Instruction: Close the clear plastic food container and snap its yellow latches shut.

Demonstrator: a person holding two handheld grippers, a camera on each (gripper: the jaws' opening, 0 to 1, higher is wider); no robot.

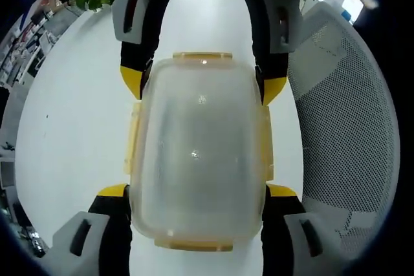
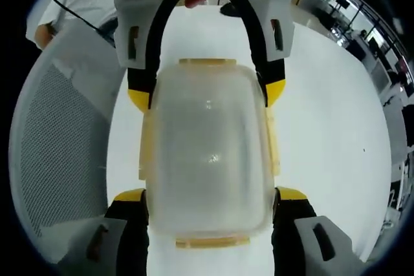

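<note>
No text, label, brand, number or sign can be read in either view. The clear plastic food container (image 1: pixel 197 153) carries no legible marking on its lid (only small glints of light show there), and its yellow latches (image 1: pixel 202 57) are plain. The grey and black bodies of the grippers bear no lettering that can be made out. Items far back on the shelves at the edge of the left gripper view are too small and blurred to read.
</note>
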